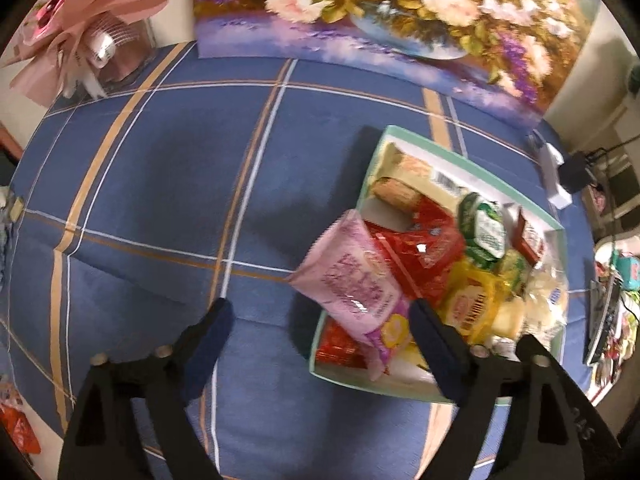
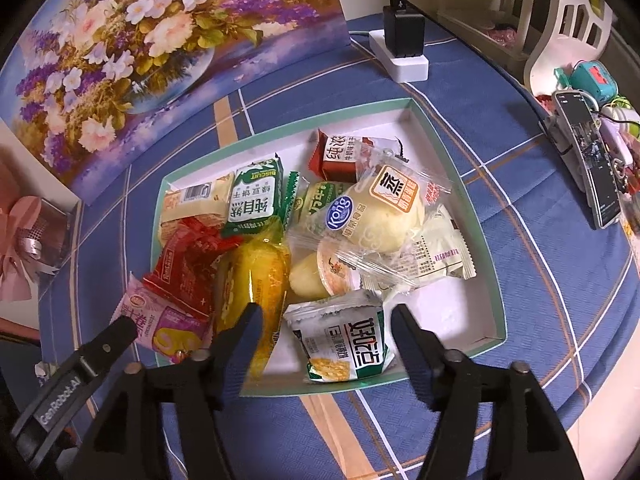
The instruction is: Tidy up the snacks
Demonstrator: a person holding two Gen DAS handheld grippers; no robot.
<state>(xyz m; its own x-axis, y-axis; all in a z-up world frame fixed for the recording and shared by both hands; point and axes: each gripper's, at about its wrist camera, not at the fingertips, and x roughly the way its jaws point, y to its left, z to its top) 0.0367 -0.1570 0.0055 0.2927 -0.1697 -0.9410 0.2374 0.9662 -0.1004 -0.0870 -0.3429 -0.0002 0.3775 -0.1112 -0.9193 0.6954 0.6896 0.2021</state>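
A shallow mint-rimmed box on the blue plaid tablecloth holds several wrapped snacks; it also shows in the left wrist view. A pink snack packet leans over the box's near left edge, also seen in the right wrist view. My left gripper is open and empty, its right finger beside that packet. My right gripper is open and empty, its fingers on either side of a green-and-white packet at the box's near edge. A yellow packet and a red packet lie to its left.
A flower painting leans at the back. A white power strip with a black charger lies behind the box. A phone on a stand is at the right. A pink gift bouquet sits at the back left.
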